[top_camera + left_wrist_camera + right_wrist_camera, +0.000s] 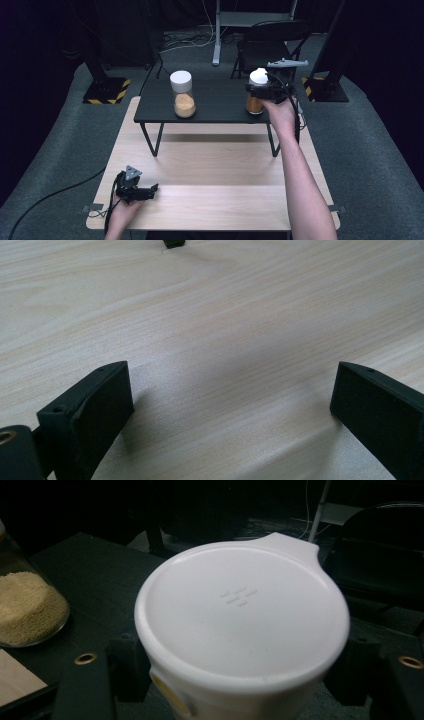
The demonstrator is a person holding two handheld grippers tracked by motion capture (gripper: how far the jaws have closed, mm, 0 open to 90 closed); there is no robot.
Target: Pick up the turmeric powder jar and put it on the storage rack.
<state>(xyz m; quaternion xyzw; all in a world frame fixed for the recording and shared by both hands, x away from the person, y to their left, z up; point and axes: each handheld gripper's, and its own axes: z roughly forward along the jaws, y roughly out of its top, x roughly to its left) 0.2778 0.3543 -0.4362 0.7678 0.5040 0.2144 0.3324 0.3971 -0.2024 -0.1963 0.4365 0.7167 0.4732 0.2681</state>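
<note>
Down at the near left of the light wooden surface (pixel 215 200): left gripper (pixel 150 191) resting low in the person's left hand (pixel 121 212), jaws spread wide with only bare wood grain between them in the left gripper view, holding nothing. Up on the small black raised shelf (pixel 220 107), toward its left: a glass jar (pixel 183 95) with a white lid, standing upright, part filled with pale yellow grain, well apart from both grippers. Over at the shelf's right end: right gripper (pixel 256 90) clamped from both sides around a second white-lidded jar (pixel 256 92) with orange-brown contents. In the right gripper view, white lid (pixel 242 615) looming large, black jaws pressed to the jar just under it on either side. Beyond the shelf, right of centre: a black folding chair (pixel 270 45).
</note>
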